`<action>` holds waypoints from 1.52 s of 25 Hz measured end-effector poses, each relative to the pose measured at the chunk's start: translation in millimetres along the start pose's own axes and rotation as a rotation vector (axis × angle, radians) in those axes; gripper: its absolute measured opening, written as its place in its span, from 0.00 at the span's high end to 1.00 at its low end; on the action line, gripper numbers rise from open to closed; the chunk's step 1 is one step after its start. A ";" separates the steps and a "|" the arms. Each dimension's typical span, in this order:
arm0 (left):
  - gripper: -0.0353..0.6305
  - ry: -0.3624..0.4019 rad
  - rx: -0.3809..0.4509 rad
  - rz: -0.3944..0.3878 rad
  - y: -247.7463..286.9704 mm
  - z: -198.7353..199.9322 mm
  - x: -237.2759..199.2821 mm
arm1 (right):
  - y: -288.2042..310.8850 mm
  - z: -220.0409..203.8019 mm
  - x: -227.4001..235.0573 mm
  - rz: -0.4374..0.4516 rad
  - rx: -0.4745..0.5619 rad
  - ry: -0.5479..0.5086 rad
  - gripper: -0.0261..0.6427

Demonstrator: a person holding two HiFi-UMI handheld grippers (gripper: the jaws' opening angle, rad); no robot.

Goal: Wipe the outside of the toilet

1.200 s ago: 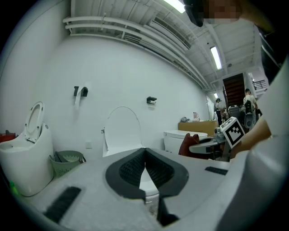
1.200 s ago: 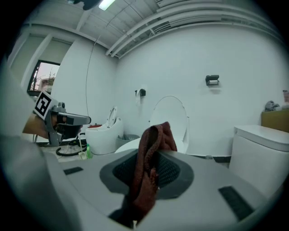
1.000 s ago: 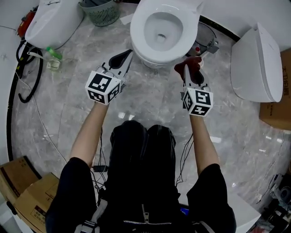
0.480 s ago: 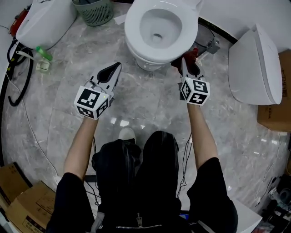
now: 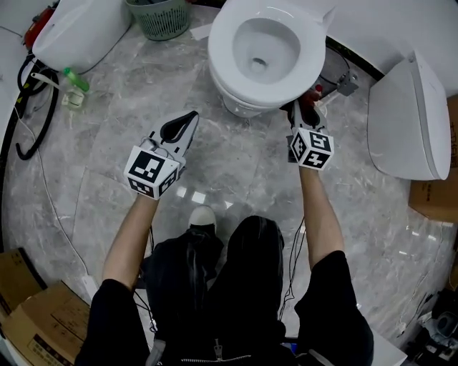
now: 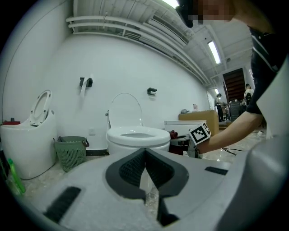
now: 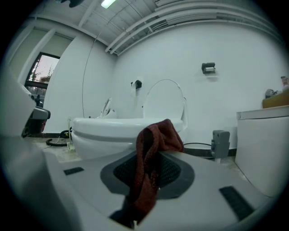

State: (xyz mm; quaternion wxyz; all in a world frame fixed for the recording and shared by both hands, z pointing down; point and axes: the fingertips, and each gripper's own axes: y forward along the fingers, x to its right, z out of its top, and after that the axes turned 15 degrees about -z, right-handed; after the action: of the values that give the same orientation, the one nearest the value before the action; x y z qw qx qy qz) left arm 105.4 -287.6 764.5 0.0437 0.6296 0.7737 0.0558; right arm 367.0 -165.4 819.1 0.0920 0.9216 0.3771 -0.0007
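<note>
A white toilet (image 5: 268, 50) with its seat lid up stands at the top centre of the head view, and also in the left gripper view (image 6: 137, 137) and the right gripper view (image 7: 117, 131). My right gripper (image 5: 304, 109) is shut on a dark red cloth (image 7: 151, 158) and sits close under the bowl's right side; the cloth (image 5: 315, 93) peeks out by the rim. My left gripper (image 5: 184, 123) is shut with nothing in it, low over the floor to the left of the bowl's base. The left gripper's jaws (image 6: 145, 173) meet in front of the bowl.
A green basket (image 5: 157, 16) stands at the upper left beside a second white toilet (image 5: 79, 28). Another white toilet part (image 5: 408, 118) lies at the right. A black hose (image 5: 32, 107), a green bottle (image 5: 75, 80), a grey box (image 5: 345, 82), and cardboard boxes (image 5: 28, 314) ring the marble floor.
The right gripper with the cloth has moved in under the right side of the bowl. The left gripper has shifted slightly; the view has drifted a little.
</note>
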 end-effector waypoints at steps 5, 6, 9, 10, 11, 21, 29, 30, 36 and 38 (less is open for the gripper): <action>0.95 -0.005 -0.020 0.001 -7.4 -14.0 4.4 | 6.5 -22.6 -5.2 0.013 -0.049 0.003 0.85; 0.95 -0.006 -0.021 0.000 -7.6 -15.5 5.7 | 7.1 -29.6 -8.1 0.021 -0.070 0.003 0.85; 0.94 0.002 -0.030 -0.008 -7.0 -18.4 10.7 | 4.3 -53.5 -25.6 0.066 -0.136 0.012 0.85; 0.95 0.008 -0.034 -0.012 -6.2 -18.7 12.6 | 2.0 -60.9 -32.6 0.088 -0.156 0.015 0.85; 0.94 0.011 -0.035 -0.014 -5.0 -18.5 14.3 | -0.6 -67.6 -38.8 0.110 -0.174 0.011 0.86; 0.95 0.006 -0.001 0.014 -14.5 -6.2 9.0 | -51.1 -31.6 -38.0 0.071 -0.096 0.049 0.85; 0.95 -0.001 0.014 0.015 -15.6 -4.2 4.8 | -85.7 38.0 -58.1 0.088 0.074 0.098 0.85; 0.94 -0.002 0.010 0.014 -16.3 -5.7 4.8 | -84.2 36.8 -64.4 0.094 0.081 0.096 0.85; 0.94 -0.017 -0.009 0.029 -24.2 -19.0 -0.3 | -68.7 10.4 -80.8 0.080 0.057 0.072 0.85; 0.94 -0.027 -0.015 0.036 -28.2 -24.5 -3.2 | -64.6 -5.4 -82.4 0.078 0.024 0.070 0.85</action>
State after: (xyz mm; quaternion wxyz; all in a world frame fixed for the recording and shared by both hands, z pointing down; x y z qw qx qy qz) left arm 75.3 -297.1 784.8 0.0577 0.6438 0.7611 0.0540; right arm 262.8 -176.6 819.3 0.0676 0.9362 0.3436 0.0304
